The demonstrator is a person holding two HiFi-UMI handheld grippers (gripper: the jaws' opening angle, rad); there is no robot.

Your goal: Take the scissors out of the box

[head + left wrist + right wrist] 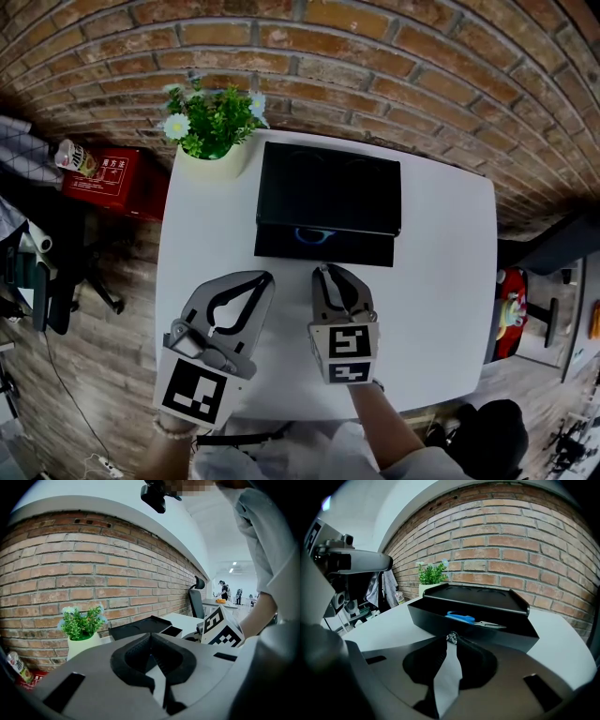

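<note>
1. Since the scissors [461, 617] lie inside the black box [430, 620], straight ahead of the right gripper [451, 637], that hand looks the better placed to reach them.
2. Their long axis runs crosswise to the right gripper's line of approach. The blue handles are to the left and the metal blades point right, along the box's front wall and just behind it.
3. The right gripper's jaws are clenched tip to tip with nothing between them. They would have to part before any grasp.
4. The left gripper [266, 276] is likewise closed and empty. It hangs over the table [441, 281] near the box's left front corner, off to the side of the scissors rather than in line with them.
5. Two things stand in the way. One is the front wall, between the jaws and the scissors. The other is the raised lid [328, 183], which overhangs the opening, so the likely way in is over the front wall and under the lid.
6. Further off, a potted plant [214, 122] stands at the table's far left corner, beside the box and against the brick wall [394, 56], well clear of the reach.
</note>
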